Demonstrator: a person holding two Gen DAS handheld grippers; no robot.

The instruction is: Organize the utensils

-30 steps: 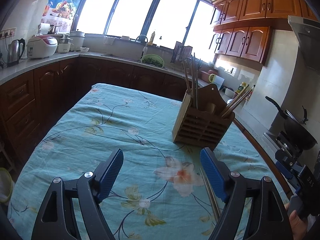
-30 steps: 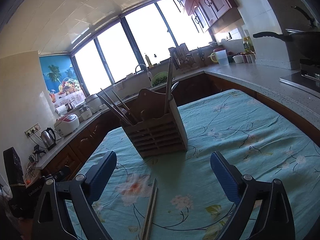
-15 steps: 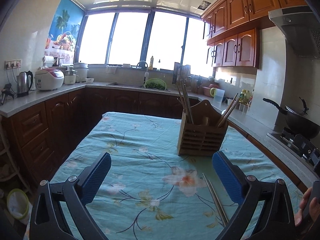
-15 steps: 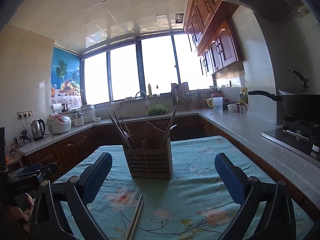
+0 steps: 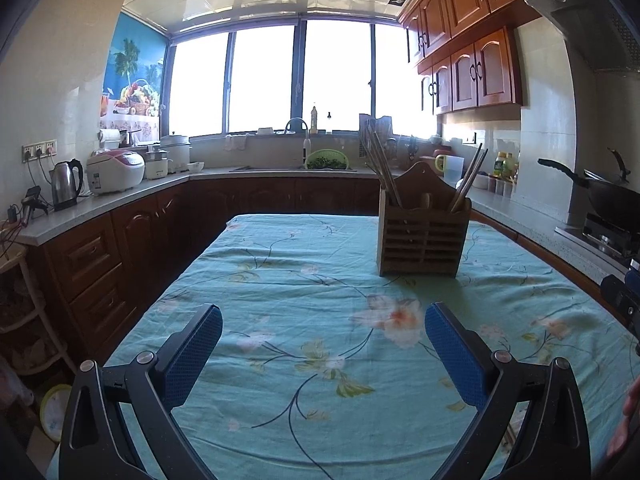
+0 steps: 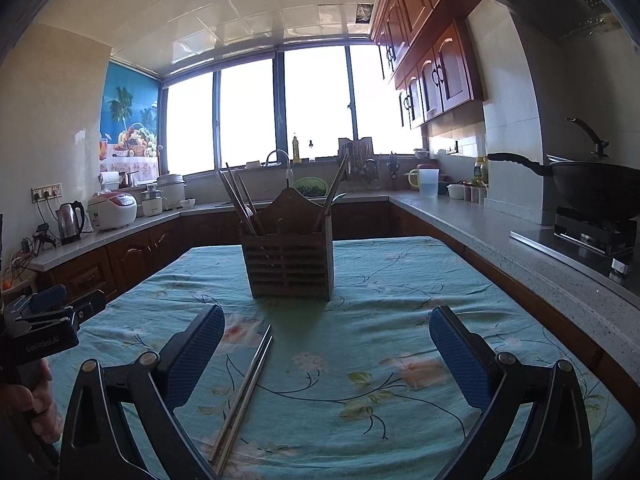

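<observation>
A slatted wooden utensil holder [image 5: 422, 236] [image 6: 290, 258] stands upright on the table with the teal floral cloth [image 5: 312, 288] [image 6: 400, 288]. Chopsticks lean out of both its ends. A pair of metal chopsticks [image 6: 246, 386] lies loose on the cloth in front of the holder, just inside the left finger of my right gripper [image 6: 326, 344]. That gripper is open and holds nothing. My left gripper [image 5: 322, 344] is also open and empty, low over the cloth, well short of the holder. In the left wrist view the loose chopsticks are hidden.
Dark wooden cabinets and a grey counter [image 6: 500, 248] wrap around the table. A kettle [image 5: 66, 184], rice cooker [image 5: 114, 170] and sink tap [image 5: 298, 126] line the back. A wok [image 6: 596, 184] sits on the stove at right. A hand [image 6: 24, 404] grips the left gripper's handle at far left.
Both grippers pulled back from the holder and rolled level, so the room now stands upright. The jaws of both opened slightly wider. The loose chopsticks dropped out of the left wrist view.
</observation>
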